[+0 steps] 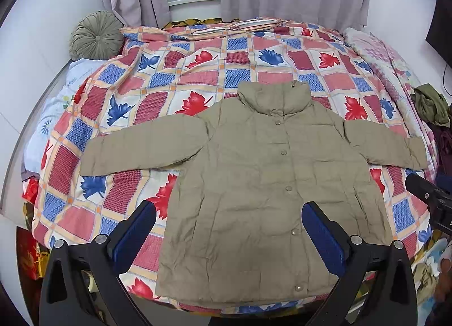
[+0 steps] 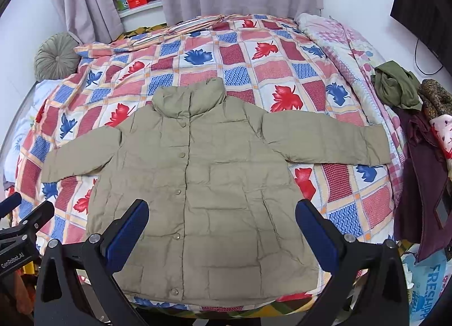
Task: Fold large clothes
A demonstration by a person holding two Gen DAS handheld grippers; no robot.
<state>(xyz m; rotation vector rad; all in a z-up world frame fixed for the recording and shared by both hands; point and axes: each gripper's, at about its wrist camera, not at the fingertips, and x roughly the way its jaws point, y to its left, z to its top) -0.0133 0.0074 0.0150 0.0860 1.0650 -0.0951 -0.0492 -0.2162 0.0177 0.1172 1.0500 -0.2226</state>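
Both grippers sit nearest the lens: left gripper [image 1: 228, 238] and right gripper [image 2: 221, 234], each with its two blue-padded fingers spread wide, holding nothing, poised above the lower half of the garment and clear of the fabric.

Bed [image 1: 197, 71]: one, covered by a checked leaf-print quilt. It bears the work piece.

Jacket [image 1: 254, 184]: one, khaki, padded, lying face up and flat near the foot edge of the bed, collar pointing away, front closed. Sleeves: two, both spread outward to the sides. Snap buttons visible down the front: five in the left wrist view.

Other clothes [image 2: 409, 128]: an unsorted heap at the right side of the bed; at least three pieces, exact count not determinable.

Round cushion [image 1: 96, 35]: one, grey-green, at the far left corner.

Assessment: no fold is made; the jacket is spread and ready, so the task stands at its opening step. The next move likely calls for each gripper to descend on a sleeve or side edge, close on a pinch of fabric, and carry it inward across the body. The puffy fabric may spring back.
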